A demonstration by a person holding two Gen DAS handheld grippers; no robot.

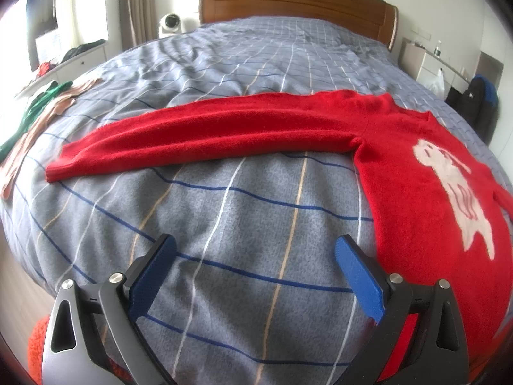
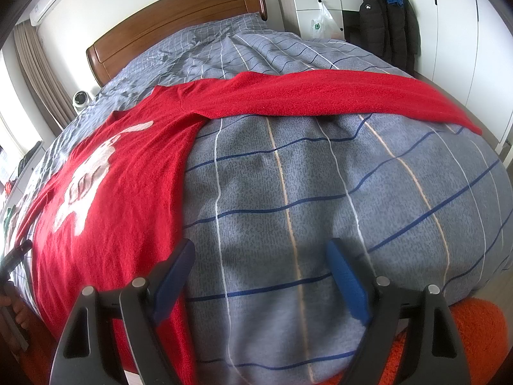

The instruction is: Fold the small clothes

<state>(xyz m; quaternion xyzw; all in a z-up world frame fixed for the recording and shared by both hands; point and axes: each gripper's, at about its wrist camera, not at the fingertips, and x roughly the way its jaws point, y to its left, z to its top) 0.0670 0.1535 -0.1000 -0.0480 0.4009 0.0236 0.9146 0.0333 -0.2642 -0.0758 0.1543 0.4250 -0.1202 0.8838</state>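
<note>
A red sweater (image 1: 416,173) with a white animal print lies flat on the bed, front up. Its one sleeve (image 1: 198,138) stretches out to the left in the left wrist view. In the right wrist view the sweater body (image 2: 121,173) lies at the left and its other sleeve (image 2: 336,96) stretches to the right. My left gripper (image 1: 256,250) is open and empty above the bedspread, just left of the sweater's hem. My right gripper (image 2: 259,256) is open and empty, just right of the sweater's side edge.
The bed has a grey-blue checked bedspread (image 1: 240,218) and a wooden headboard (image 1: 295,0). Green and pink clothes (image 1: 38,112) lie at the bed's left edge. A white nightstand (image 2: 317,9) and a dark jacket (image 2: 388,22) stand to the right. An orange rug (image 2: 474,337) lies below.
</note>
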